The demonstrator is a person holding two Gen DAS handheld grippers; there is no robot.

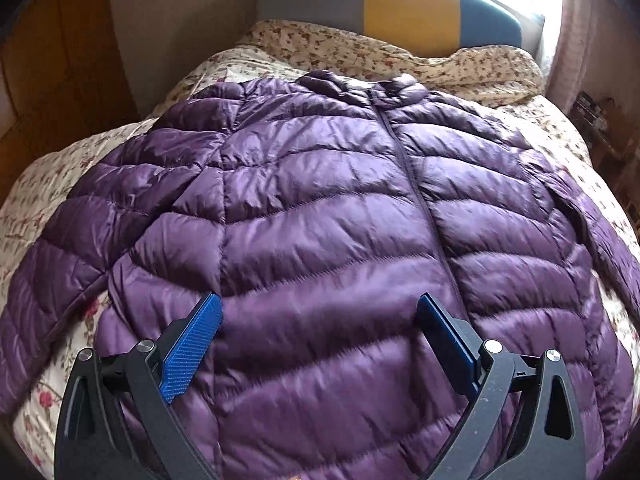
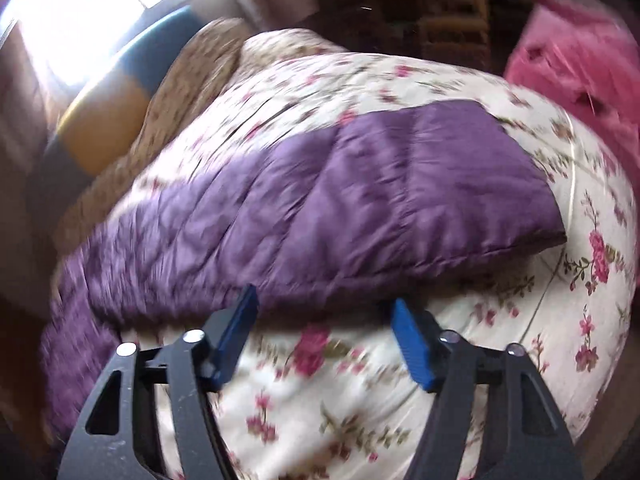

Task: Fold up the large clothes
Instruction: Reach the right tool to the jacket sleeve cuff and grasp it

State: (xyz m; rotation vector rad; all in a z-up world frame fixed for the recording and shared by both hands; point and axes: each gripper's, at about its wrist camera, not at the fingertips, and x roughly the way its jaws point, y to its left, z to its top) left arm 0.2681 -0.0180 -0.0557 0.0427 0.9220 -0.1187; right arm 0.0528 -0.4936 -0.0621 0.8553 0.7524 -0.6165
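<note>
1. A purple quilted down jacket (image 1: 320, 208) lies spread flat, front up, on a bed covered by a cream floral quilt (image 1: 52, 200).
2. Its zip (image 1: 416, 184) is closed and runs from the collar (image 1: 360, 84), which points toward the head of the bed, down toward the foot edge nearest the left wrist camera.
3. One sleeve (image 1: 44, 280) stretches out toward the left edge of the bed in the left wrist view; the other sleeve (image 2: 400, 176) lies straight across the quilt toward the opposite edge, its cuff (image 2: 548, 184) flat on the floral cloth.
4. The left gripper (image 1: 320, 312) hangs over the lower front of the jacket, its jaws spread wide with nothing between the blue pads (image 1: 192, 344); whether the tips touch the fabric cannot be told.
5. The right gripper (image 2: 324, 312) is at the near edge of the outstretched sleeve, jaws spread apart and pinching nothing, with quilt showing in the gap; this view is blurred.
6. At the head of the bed stands a padded headboard (image 1: 408, 8) in grey, yellow and blue panels, with a floral pillow (image 1: 400, 56) in front of it.
7. A bright window (image 2: 80, 12) is behind the headboard.
8. Something pink (image 2: 580, 64) lies beyond the far corner of the bed in the right wrist view, too blurred to identify.
</note>
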